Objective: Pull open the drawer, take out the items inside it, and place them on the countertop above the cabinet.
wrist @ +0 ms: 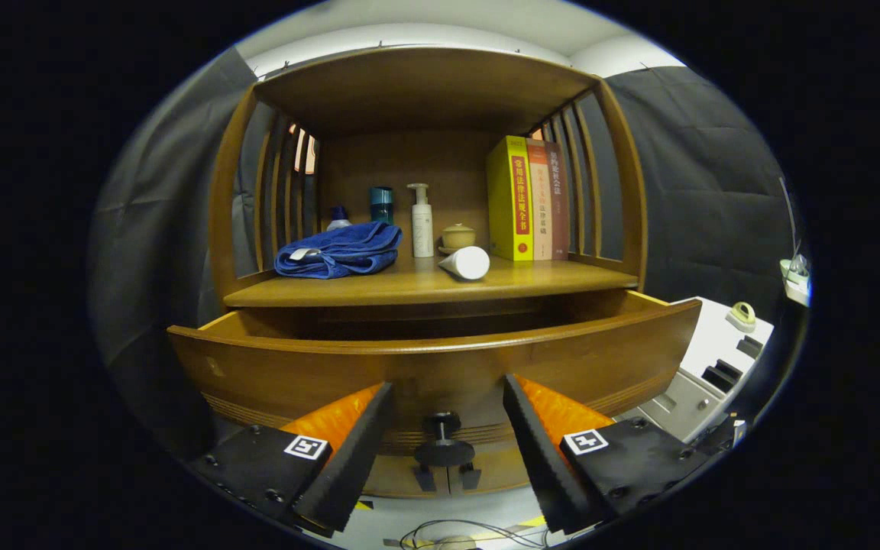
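1. The gripper has its fingers spread wide, pinching nothing; the dark drawer knob sits between them, touching neither.
2. The drawer stands pulled out just ahead of the fingers; its inside is hidden behind the front panel.
3. On the bench above lie a folded blue towel and a white tube on its side.
4. Behind them stand a pump bottle, a small lidded jar and three upright books.
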Tool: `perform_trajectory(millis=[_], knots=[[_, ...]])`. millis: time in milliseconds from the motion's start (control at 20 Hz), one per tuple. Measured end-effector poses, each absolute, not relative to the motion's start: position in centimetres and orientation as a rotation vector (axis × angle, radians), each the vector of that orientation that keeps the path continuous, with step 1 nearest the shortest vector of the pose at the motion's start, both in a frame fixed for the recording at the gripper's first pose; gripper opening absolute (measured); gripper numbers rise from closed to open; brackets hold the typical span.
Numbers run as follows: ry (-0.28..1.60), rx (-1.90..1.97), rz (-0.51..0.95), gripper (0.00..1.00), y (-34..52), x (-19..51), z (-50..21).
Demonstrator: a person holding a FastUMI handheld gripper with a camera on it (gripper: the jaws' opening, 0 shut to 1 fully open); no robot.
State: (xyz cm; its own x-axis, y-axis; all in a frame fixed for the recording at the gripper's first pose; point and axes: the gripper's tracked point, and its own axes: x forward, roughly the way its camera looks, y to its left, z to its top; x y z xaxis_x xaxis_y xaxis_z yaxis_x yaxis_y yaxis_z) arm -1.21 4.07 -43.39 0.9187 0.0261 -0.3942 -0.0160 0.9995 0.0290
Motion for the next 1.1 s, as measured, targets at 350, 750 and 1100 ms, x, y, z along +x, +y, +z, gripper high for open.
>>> perform_trajectory(millis=[350,750,1100], knots=[[0.402,-0.014,0.026,0.96,5.1,5.7,-44.9],[0.372,0.006,0.017,0.99,3.4,6.5,-41.1],[0.21,0.035,0.028,0.99,0.8,10.4,-23.9]])
